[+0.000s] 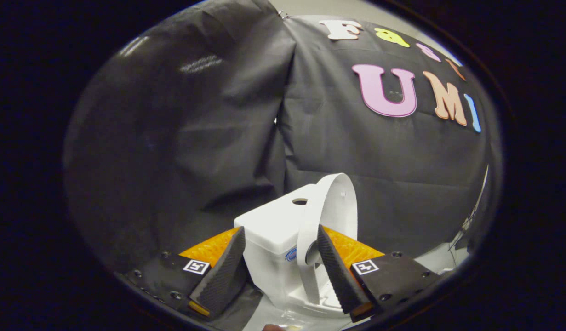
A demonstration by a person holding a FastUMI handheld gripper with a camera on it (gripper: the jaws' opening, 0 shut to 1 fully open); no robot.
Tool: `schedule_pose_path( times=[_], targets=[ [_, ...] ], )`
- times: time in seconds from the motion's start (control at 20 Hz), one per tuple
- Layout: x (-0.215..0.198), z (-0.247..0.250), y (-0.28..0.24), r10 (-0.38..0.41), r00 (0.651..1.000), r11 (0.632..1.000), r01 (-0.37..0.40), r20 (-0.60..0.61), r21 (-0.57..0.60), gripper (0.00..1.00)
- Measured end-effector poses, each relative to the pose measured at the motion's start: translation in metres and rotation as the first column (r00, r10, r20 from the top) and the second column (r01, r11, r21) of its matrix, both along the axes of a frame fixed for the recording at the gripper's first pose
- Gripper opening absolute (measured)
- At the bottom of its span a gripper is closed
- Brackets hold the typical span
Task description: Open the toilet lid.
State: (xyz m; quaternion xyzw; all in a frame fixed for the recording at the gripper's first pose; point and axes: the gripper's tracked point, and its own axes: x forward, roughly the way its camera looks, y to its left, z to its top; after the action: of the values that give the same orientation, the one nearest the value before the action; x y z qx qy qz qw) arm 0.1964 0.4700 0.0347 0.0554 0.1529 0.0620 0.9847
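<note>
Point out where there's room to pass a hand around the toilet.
Free: above the tank and raised lid, before the black cloth. Crowded: low down, where the open gripper straddles the tank, one finger near the lid.

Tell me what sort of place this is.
Probably a staged recording booth, not a real bathroom: black cloth walls hang behind a small white toilet whose lid stands raised beside the tank. The tool is open, its fingers on either side of the toilet, touching nothing.
</note>
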Motion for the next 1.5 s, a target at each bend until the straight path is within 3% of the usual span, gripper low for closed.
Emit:
schedule_pose_path(
  times=[0.25,0.7,1.05,1.5],
  targets=[
    [-0.007,0.015,-0.025,-0.005,1.000,1.000,0.004,0.024,0.018,0.97],
    [-0.015,0.041,-0.097,-0.090,0.991,0.996,0.090,0.103,0.009,0.97],
    [-0.021,0.035,-0.149,-0.156,0.983,0.988,0.156,0.099,0.002,0.97],
    [-0.029,0.020,-0.189,-0.166,0.984,0.986,0.168,0.067,-0.026,0.97]
  ],
)
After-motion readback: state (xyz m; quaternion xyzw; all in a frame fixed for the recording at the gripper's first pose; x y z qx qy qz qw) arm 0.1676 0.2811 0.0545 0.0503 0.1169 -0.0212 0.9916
